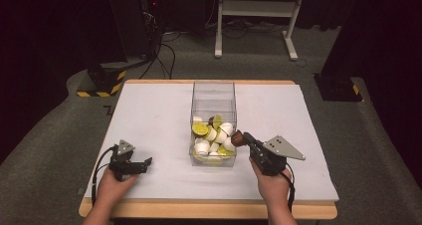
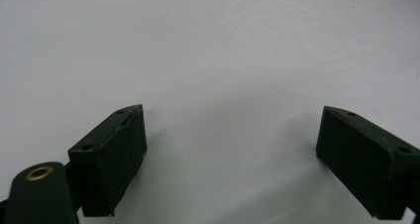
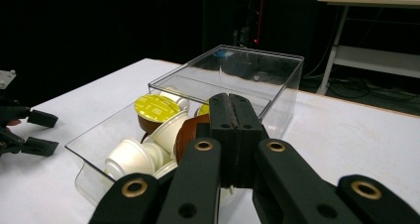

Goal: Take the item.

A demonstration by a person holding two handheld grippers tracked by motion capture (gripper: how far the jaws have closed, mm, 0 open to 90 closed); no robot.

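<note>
Capsule: small brown coffee capsule [image 1: 237, 138] pinched at the tip of the right gripper [image 1: 241, 138], just over the near right corner of the box.
Direction: box interior lies ahead and left of the jaws — short way in.
Right jaws: clenched on the capsule's edge.
Box: clear rectangular plastic box [image 1: 213, 91], long axis running away from the person; near half heaped with white and yellow-lidded capsules [image 1: 214, 135], far half bare.
Left gripper [image 1: 142, 164]: released — jaws wide apart, resting on the white table [image 1: 149, 110], well apart from the box.
</note>
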